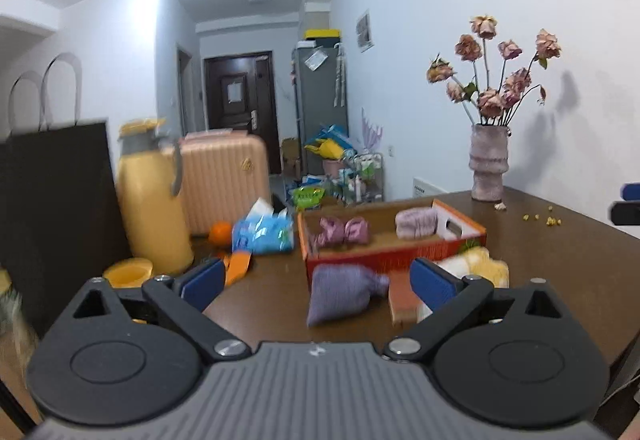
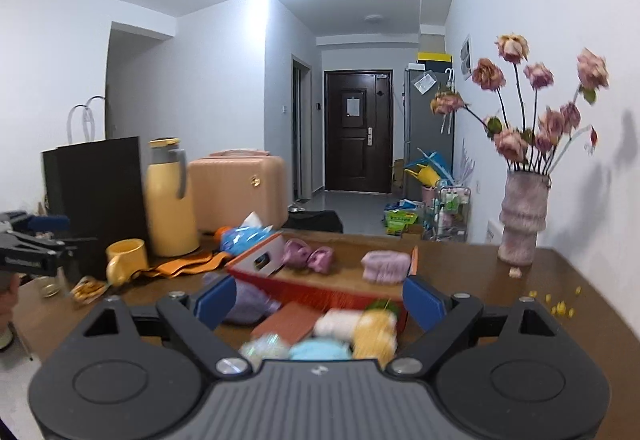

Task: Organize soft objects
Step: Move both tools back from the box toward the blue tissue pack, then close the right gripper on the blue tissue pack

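An orange cardboard box [image 1: 400, 254] lies on the brown table and holds a pink bow-shaped pouch [image 1: 344, 231] and a pink knitted roll [image 1: 416, 223]. A purple cloth pouch [image 1: 340, 294] lies on the table in front of the box, between the fingers of my open, empty left gripper [image 1: 318, 286]. Cream and yellow yarn [image 1: 480, 264] sits to its right. In the right wrist view the box [image 2: 336, 292] is ahead, and my open, empty right gripper [image 2: 320, 304] hovers over blurred cream, yellow and blue yarn balls [image 2: 360, 332]. The purple pouch [image 2: 250, 304] lies by its left finger.
A vase of dried roses [image 1: 488, 164] stands at the table's far right by the wall. A yellow thermos [image 1: 154, 200], yellow mug [image 2: 126, 260], black paper bag [image 1: 56, 208], blue packet [image 1: 264, 234] and an orange [image 1: 220, 232] crowd the left side. Yellow crumbs [image 2: 556, 306] lie at right.
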A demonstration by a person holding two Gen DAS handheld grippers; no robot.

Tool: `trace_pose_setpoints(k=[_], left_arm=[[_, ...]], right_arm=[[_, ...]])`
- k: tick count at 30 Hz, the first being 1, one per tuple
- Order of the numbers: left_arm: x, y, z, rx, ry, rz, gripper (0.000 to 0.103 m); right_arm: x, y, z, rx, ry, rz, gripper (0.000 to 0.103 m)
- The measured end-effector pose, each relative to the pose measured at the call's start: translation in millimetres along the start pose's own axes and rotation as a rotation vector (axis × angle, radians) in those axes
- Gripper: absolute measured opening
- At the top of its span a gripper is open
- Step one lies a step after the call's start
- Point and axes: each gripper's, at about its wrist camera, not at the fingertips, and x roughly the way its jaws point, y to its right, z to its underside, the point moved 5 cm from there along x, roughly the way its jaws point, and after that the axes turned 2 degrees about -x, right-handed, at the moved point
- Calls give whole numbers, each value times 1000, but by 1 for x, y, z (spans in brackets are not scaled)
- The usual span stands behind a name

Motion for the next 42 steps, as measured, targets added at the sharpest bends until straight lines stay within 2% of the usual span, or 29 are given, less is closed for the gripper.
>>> trace_pose_setpoints(k=[2,6,9,13,18,24,28,29,31,33,35,37,39,41,42], left_arm=[[-10,-5,20,-35,-6,11,101],[-27,-6,64,-66,-17,111,103],[-20,-4,87,-98,-61,148,103],[1,5,109,-77,-113,165,103],[34,15,108,-110,-145,223,103],[84,40,92,-79,-171,275,103],[119,56,86,-64,-199,303,98],[126,59,85,-60,-206,303,98],[139,63,86,-54,-220,294,98],[148,59,88,-54,-230,277,97],[154,50,90,-76,-246,262,97],[159,38,93,-104,-271,248,92],[163,30,96,-139,-307,261,77],[167,25,100,-208,-356,317,63],[169,24,101,-250,-381,362,61]], right_arm=[[-16,-9,25,-10,24,20,103],[-25,-16,69,26,19,91,103],[-18,-20,95,77,-5,59,103],[12,-30,116,79,-82,42,100],[49,-39,132,70,-180,27,83],[84,-30,131,103,-230,30,75],[105,-27,129,123,-260,-5,75],[111,-29,130,117,-271,-20,75],[123,-33,134,102,-291,-40,68],[136,-38,136,82,-313,-51,53],[145,-51,136,24,-307,-107,52],[151,-68,134,-35,-301,-200,52],[156,-82,133,-79,-299,-288,52],[159,-89,132,-124,-294,-313,52],[160,-89,131,-136,-294,-310,52]])
